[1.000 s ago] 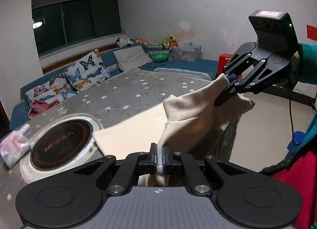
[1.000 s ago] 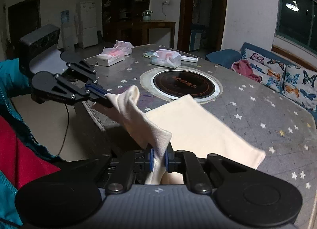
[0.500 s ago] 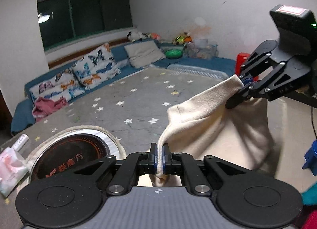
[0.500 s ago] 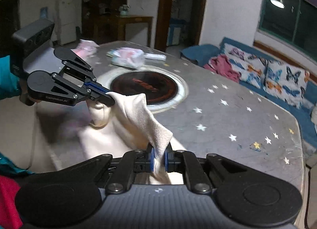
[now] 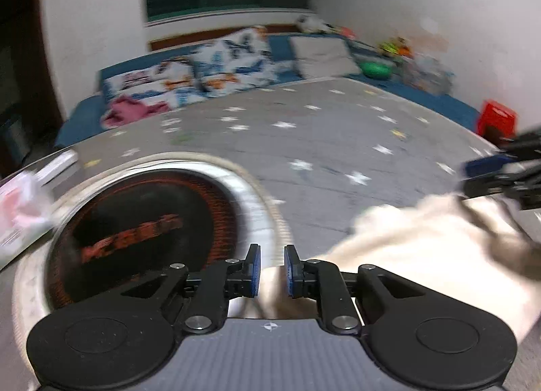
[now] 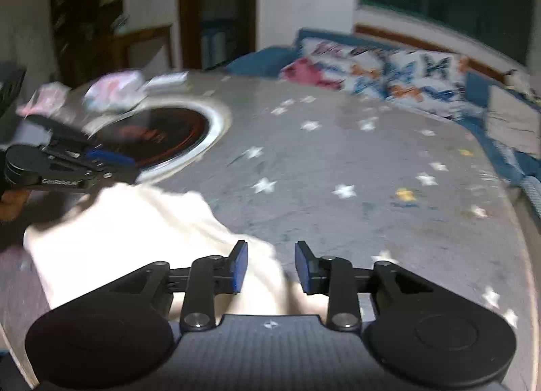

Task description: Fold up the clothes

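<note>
The table (image 5: 338, 141) carries the cream cloth (image 5: 422, 255), which lies in a loose heap between the two claws. From the left claw (image 5: 269, 269) the cloth spreads to the right and a little under the fingers; from the right claw (image 6: 270, 267) it spreads to the left. Its long axis seems to run from one claw to the other. Both claws are spread and pinch nothing. I judge both are equally near for the next pick.
</note>
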Demonstrator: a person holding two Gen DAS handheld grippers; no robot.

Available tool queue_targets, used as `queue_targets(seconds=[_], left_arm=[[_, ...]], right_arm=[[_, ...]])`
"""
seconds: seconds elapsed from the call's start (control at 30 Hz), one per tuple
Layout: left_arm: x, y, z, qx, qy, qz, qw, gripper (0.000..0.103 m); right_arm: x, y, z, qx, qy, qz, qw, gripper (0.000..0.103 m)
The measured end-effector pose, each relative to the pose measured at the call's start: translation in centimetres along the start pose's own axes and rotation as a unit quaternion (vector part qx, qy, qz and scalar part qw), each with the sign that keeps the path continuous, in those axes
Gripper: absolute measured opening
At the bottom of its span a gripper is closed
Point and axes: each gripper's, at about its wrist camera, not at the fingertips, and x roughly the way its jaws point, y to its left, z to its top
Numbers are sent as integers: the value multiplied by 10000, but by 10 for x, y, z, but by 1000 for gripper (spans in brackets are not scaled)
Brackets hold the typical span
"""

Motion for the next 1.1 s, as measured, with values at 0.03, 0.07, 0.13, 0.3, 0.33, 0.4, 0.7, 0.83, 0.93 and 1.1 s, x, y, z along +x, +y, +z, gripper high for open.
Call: queue_targets(seconds=[0.03, 0.07, 0.13, 0.3, 0.33, 0.4, 0.7, 0.83, 0.93, 1.1], left_arm=[[-4, 4, 0, -93, -37, 56, 9999, 16], [-8, 7, 0, -186, -74, 112, 9997, 16], [-18, 11, -1, -331, -157, 164, 9992, 16], [-43, -20, -12, -169, -271, -391, 9987, 16], [-43, -27, -14, -100, -244, -486, 9985, 16], [-41, -41, -20, 21, -172, -586, 9981, 18], [-33, -62, -39, 279, 102, -574, 9979, 18], [-34, -60, -43, 294, 121, -585, 9978, 19], [-34, -59, -43, 308, 134, -619, 9975, 19], [-35, -54, -32, 228, 161, -596, 9978, 21]], right_arm=[[-6, -3, -3, 93, -69, -72, 9999, 31], [-13, -6, -6, 186, -138, -144, 9996, 31], [-22, -11, -13, 348, -200, -242, 9989, 31], [-28, -15, -34, 631, 24, -256, 9977, 30], [-29, -16, -38, 687, 69, -259, 9973, 30], [-29, -16, -44, 800, 131, -268, 9964, 30], [-25, -8, -44, 690, 67, -550, 9961, 4], [-29, 0, -38, 294, -82, -931, 9952, 3], [-16, -4, -39, 296, 138, -971, 9947, 3], [-19, -8, -33, 426, 96, -939, 9946, 5]])
